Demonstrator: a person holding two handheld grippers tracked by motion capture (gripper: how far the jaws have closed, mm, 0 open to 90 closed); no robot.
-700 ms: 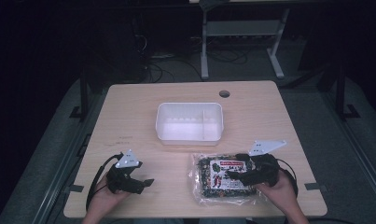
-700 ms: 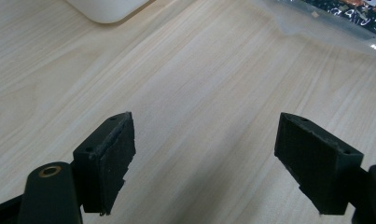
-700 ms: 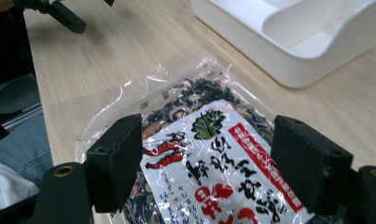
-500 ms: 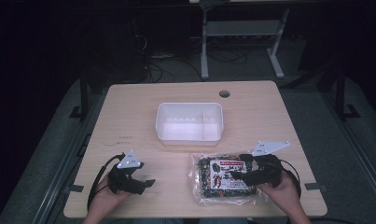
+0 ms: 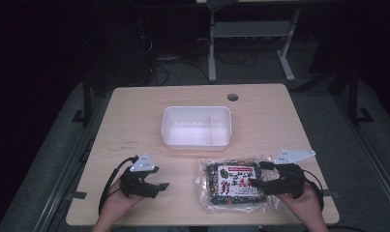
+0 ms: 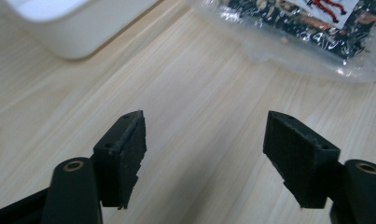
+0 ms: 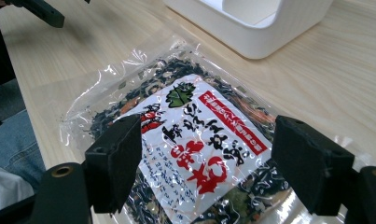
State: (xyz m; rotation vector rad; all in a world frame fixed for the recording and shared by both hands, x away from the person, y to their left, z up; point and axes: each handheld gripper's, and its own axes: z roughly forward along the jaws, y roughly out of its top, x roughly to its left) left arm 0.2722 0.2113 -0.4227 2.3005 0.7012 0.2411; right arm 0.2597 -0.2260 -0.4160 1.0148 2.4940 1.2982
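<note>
While right gripper (image 7: pixel 206 168) hovers open over packet (image 5: pixel 233 183), lower jaws astride near edge, close firmly, lift toward bin (image 5: pixel 196 125); left gripper (image 6: pixel 204 161) idle, open.

Each gripper, the left gripper (image 5: pixel 156 186) and the right gripper (image 5: pixel 260 181), is built in black, topped by a grey three-cornered plate and trailed by a black cable. Brass-ringed screw holes are set at the jaw bases. Blue jeans are worn.
</note>
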